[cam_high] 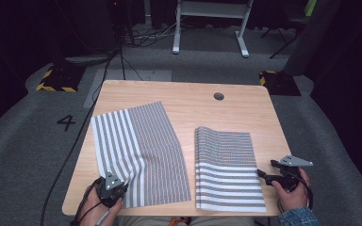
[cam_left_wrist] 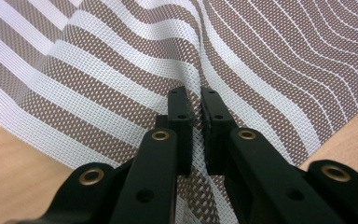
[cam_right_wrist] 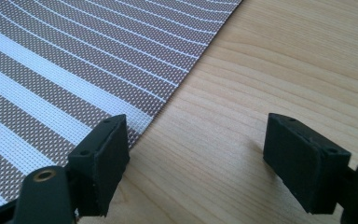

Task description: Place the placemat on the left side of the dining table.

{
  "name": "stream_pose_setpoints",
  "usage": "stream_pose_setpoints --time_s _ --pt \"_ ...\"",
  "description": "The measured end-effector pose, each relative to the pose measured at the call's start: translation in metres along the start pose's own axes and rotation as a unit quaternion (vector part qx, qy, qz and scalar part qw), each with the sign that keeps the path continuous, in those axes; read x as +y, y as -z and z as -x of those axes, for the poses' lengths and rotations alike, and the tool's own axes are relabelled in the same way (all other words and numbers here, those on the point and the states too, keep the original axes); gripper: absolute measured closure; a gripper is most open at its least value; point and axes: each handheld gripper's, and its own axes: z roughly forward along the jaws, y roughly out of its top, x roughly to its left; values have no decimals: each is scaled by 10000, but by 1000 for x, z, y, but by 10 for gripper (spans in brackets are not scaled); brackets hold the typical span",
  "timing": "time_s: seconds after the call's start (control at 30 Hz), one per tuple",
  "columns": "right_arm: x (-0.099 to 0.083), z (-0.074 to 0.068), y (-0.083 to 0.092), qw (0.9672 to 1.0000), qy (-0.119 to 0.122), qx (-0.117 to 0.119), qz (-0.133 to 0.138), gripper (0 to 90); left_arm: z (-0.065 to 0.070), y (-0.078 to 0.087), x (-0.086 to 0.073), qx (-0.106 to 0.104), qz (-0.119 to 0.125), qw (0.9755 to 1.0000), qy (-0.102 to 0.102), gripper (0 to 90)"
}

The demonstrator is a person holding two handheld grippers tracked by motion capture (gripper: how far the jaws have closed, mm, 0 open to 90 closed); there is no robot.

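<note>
the left mat (cam_high: 139, 150) lies flat on the left half of the table (cam_high: 193, 101), and its near corner is lifted a little; the left claw (cam_high: 115, 188) has its jaws squeezed nearly together on that corner, with a ridge of the stripy mat (cam_left_wrist: 121, 79) pinched up between the two black pads; the left hand (cam_high: 92, 205) holds that claw at the near edge of the table; the right mat (cam_high: 226, 165) lies just beside the first one, not touching it, with its far edge curled up a bit; the right claw (cam_high: 266, 175) sits low by the right edge of that mat with its jaws wide apart and nothing in them; one pad (cam_right_wrist: 103, 161) rests at the mat's edge (cam_right_wrist: 74, 84) and the other is over bare wood; the right hand (cam_high: 292, 193) holds it; there are two mats, two claws and one table.
</note>
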Motion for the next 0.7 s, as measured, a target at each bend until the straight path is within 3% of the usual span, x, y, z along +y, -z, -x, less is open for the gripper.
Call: stream_pose_setpoints --time_s 0.2,0.3,0.5,0.7 --pt "0 0 0 10000 0 2 1 223 -15 10 26 -75 9 9994 -343 852" --pt "0 0 0 10000 2 3 2 223 -30 8 36 -138 95 9983 -554 847" --pt "0 0 0 10000 -2 4 0 223 -61 -2 49 10 79 9990 -431 844" --pt "0 0 0 10000 -1 4 1 223 -82 -3 54 122 64 9994 -315 846"
